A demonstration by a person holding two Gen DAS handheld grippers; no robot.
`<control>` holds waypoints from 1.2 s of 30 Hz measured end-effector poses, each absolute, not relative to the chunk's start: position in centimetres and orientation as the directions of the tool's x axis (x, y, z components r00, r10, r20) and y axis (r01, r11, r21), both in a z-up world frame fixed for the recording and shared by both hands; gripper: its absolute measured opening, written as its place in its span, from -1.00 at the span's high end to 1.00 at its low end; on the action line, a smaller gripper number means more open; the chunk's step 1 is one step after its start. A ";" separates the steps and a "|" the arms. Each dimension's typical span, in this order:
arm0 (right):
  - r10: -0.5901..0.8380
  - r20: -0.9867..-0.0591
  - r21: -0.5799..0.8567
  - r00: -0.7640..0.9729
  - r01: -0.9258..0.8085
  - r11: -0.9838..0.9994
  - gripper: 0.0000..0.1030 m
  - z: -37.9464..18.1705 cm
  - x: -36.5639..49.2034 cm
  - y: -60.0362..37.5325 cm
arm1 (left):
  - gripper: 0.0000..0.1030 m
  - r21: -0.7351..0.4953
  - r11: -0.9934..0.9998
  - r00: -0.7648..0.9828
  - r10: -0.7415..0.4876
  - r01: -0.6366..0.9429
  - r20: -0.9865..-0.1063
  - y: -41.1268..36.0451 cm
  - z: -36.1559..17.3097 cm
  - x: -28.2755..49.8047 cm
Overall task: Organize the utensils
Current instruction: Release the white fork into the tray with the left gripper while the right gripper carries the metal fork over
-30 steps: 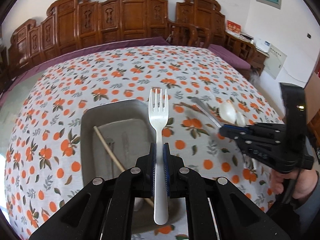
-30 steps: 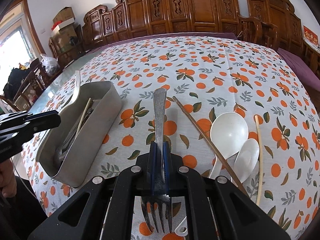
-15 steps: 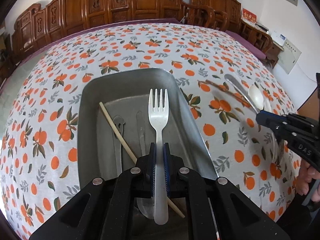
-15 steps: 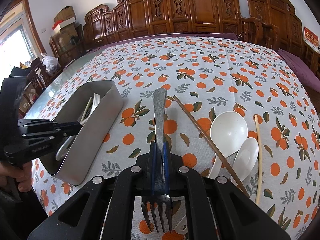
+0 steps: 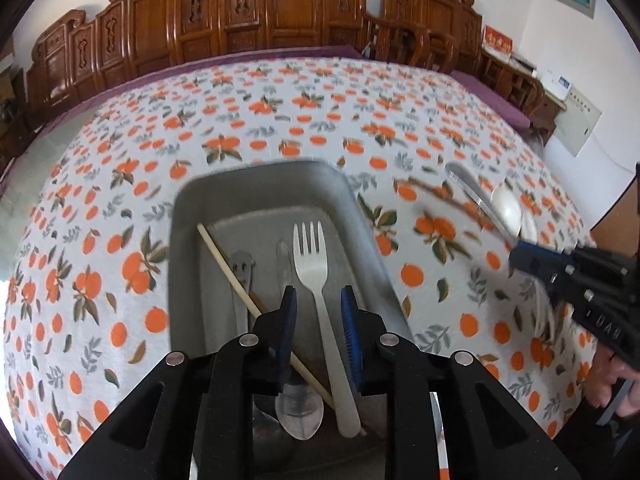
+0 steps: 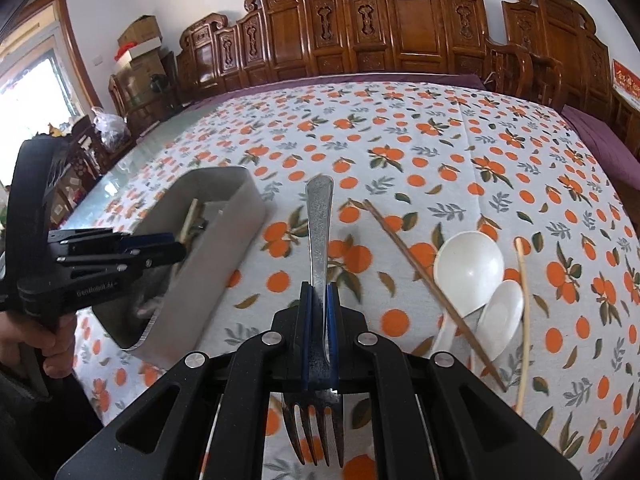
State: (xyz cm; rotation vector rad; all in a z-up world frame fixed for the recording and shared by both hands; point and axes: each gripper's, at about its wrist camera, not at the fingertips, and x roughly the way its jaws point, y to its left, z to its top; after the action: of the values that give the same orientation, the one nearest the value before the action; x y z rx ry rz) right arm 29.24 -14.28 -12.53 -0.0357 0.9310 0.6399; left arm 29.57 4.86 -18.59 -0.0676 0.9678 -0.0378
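My left gripper (image 5: 318, 304) is open above the grey metal tray (image 5: 192, 240). The white plastic fork (image 5: 320, 300) lies loose in the tray between the parted pads, beside a pale chopstick (image 5: 240, 280) and a metal spoon (image 5: 298, 404). My right gripper (image 6: 319, 304) is shut on a metal fork (image 6: 319, 232), handle pointing away, tines toward the camera, held above the tablecloth right of the tray (image 6: 224, 240). The left gripper also shows in the right wrist view (image 6: 176, 248), over the tray. The right gripper also shows in the left wrist view (image 5: 520, 252).
On the orange-patterned tablecloth right of the metal fork lie a brown chopstick (image 6: 424, 284), two white spoons (image 6: 468, 272), and a pale chopstick (image 6: 524, 320). Carved wooden chairs (image 6: 400, 32) line the table's far edge.
My left gripper has opened and let go of the white fork, which now lies in the tray. The right gripper still holds the metal fork in nearly the same place.
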 end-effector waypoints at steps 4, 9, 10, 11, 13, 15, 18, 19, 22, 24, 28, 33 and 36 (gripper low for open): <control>0.506 -0.754 0.241 0.419 -0.540 0.806 0.84 -12.3 28.6 -13.2 | 0.58 -0.064 0.998 0.604 -0.054 0.004 -0.795 5.2 -16.9 29.1; 0.520 -0.742 0.236 0.423 -0.561 0.793 0.84 -11.5 27.8 -11.4 | 0.58 -0.078 0.997 0.630 -0.061 -0.001 -0.774 6.4 -15.6 28.6; 0.523 -0.738 0.235 0.426 -0.565 0.791 0.84 -11.3 27.6 -11.0 | 0.58 -0.080 0.997 0.634 -0.060 -0.003 -0.771 6.6 -15.3 28.5; 0.526 -0.736 0.235 0.427 -0.567 0.790 0.84 -11.1 27.6 -10.7 | 0.58 -0.083 0.997 0.642 -0.057 -0.009 -0.764 7.1 -14.9 28.4; 0.537 -0.728 0.244 0.426 -0.572 0.783 0.84 -10.6 27.4 -10.1 | 0.58 -0.081 0.997 0.652 -0.048 -0.020 -0.756 7.8 -14.4 28.3; 0.547 -0.720 0.248 0.427 -0.578 0.777 0.84 -10.0 27.4 -9.5 | 0.58 -0.086 0.996 0.665 -0.041 -0.035 -0.746 8.7 -13.9 28.2; 0.559 -0.712 0.246 0.425 -0.594 0.766 0.84 -9.1 27.3 -8.2 | 0.58 -0.106 0.993 0.674 -0.040 -0.057 -0.737 10.0 -13.4 28.0; 0.563 -0.709 0.244 0.425 -0.601 0.761 0.84 -8.9 27.2 -7.6 | 0.58 -0.113 0.992 0.677 -0.039 -0.065 -0.735 10.5 -13.3 28.0; 0.578 -0.701 0.252 0.417 -0.614 0.748 0.84 -8.3 27.2 -6.0 | 0.58 -0.121 0.989 0.683 -0.034 -0.080 -0.730 11.5 -13.0 27.8; 0.589 -0.695 0.254 0.411 -0.626 0.737 0.84 -8.0 27.2 -4.6 | 0.58 -0.119 0.989 0.687 -0.024 -0.091 -0.726 12.0 -12.8 27.7; 0.609 -0.688 0.272 0.395 -0.638 0.720 0.84 -8.0 27.6 -2.3 | 0.58 -0.117 0.987 0.690 -0.005 -0.115 -0.724 13.1 -12.7 27.5; 0.615 -0.697 0.296 0.368 -0.634 0.715 0.83 -9.2 28.3 0.0 | 0.58 -0.112 0.985 0.687 0.007 -0.128 -0.727 13.8 -12.9 27.4; 0.612 -0.709 0.309 0.351 -0.625 0.717 0.84 -10.5 28.4 0.7 | 0.58 -0.109 0.985 0.682 0.011 -0.132 -0.732 14.0 -13.1 27.4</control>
State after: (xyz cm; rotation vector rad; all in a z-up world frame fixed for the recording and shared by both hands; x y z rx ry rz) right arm 28.36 0.70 -10.50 -0.0164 0.9102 0.8002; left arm 27.44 14.03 -13.12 -0.1573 0.8178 0.0803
